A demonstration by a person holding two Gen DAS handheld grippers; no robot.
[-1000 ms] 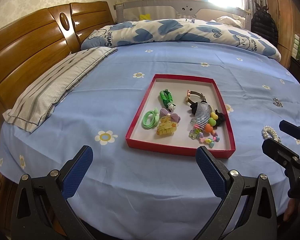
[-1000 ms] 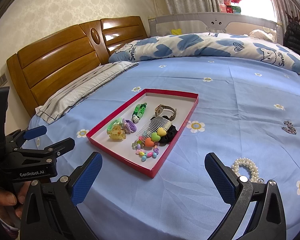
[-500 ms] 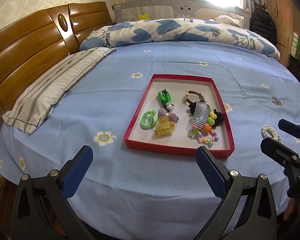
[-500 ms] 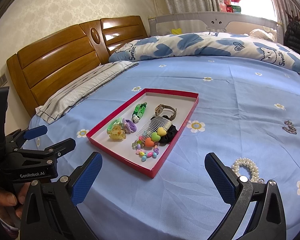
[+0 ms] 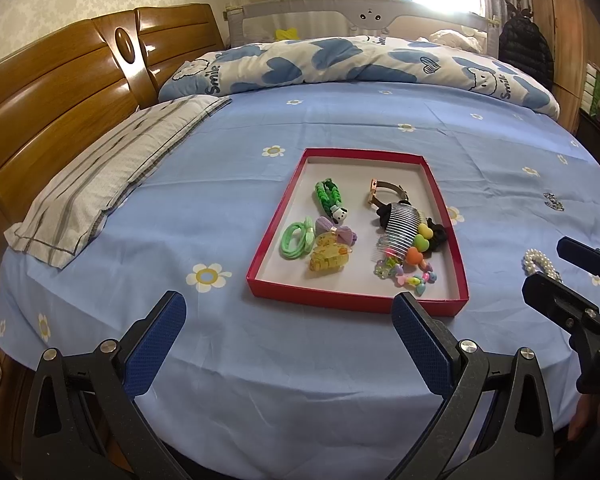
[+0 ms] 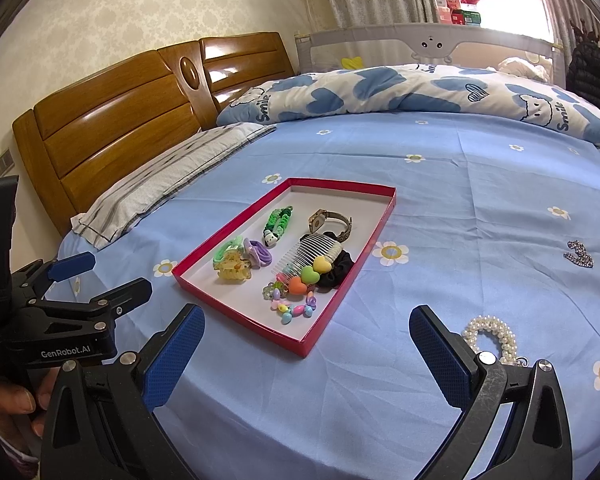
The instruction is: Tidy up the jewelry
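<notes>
Left gripper [image 5: 288, 344]: jaws spread wide, holding nothing, poised above the blue flowered bedsheet [image 5: 220, 184] at the near edge of the bed. Red tray [image 5: 278, 220] directly ahead, its near rim just beyond the blue fingertips [image 5: 156, 344].

Right gripper [image 6: 306, 354]: jaws likewise spread wide and empty. Pearl bracelet [image 6: 490, 338] flat on the sheet, outside the tray, just beside the right-hand fingertip and partly hidden behind that finger's joint. Near corner of the tray between the two fingers, slightly further on. Sparkly hair clip [image 6: 578, 254] loose on the sheet, well apart to the right.

Tray contents, left half: green braided band with a small panda head [image 5: 330, 200], green hair ties [image 5: 296, 238], purple bow [image 5: 336, 230], yellow claw clip [image 5: 328, 258]. Right half: watch [image 5: 384, 194] at the far end, clear comb [image 5: 400, 232] lying over a black scrunchie [image 5: 438, 234], heart-shaped clip [image 5: 418, 244], pastel bead string [image 5: 410, 276] nearest the front rim.

Obscured items: finer detail of the bead string and of the clear piece beside it not resolvable. A hand [image 6: 8, 404] on the left gripper's handle cut off at the frame edge in the right wrist view. Striped pillow [image 5: 112, 172] against the wooden headboard [image 5: 52, 108]; rolled heart-print duvet [image 5: 340, 60] across the far side.
</notes>
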